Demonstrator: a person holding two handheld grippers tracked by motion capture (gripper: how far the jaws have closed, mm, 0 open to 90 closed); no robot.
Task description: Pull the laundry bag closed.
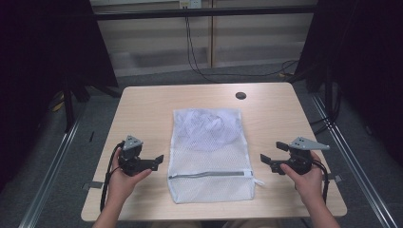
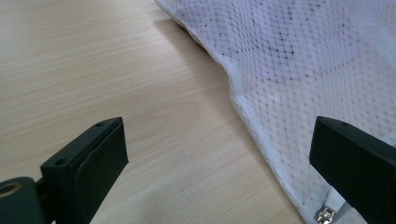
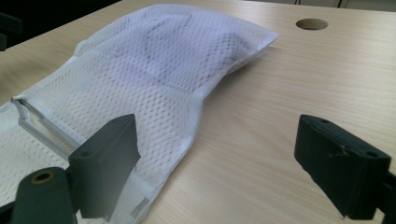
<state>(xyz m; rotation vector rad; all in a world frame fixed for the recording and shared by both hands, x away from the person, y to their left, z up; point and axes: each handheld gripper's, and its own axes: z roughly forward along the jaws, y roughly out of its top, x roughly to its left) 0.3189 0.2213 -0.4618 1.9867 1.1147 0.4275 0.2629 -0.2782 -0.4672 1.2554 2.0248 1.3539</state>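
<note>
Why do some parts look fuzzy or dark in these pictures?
High view: the table is evenly lit while the room's sides go nearly black. Left gripper view: the mesh laundry bag is sharp, but the left hand-held gripper blurs because it is so close. Right gripper view: the bag casts a soft shadow beside it, and the right hand-held gripper looks slightly soft.

Left gripper [image 1: 151, 161]: black body, grey three-cornered plate [image 1: 132, 141] on top, black cable [image 1: 108, 180] trailing from it in a loop. In its own view [image 2: 219, 158], two blocky black jaws; screw holes on the upper face of the left one; round brass-toned hole at lower left.

Right gripper [image 1: 272, 156]: same black build, with its own grey plate [image 1: 309, 143] showing small holes, and a dark cable [image 1: 326, 183]. Its own view [image 3: 215, 163] shows matching block jaws with screw holes.

Forearms bare, no sleeves visible.
</note>
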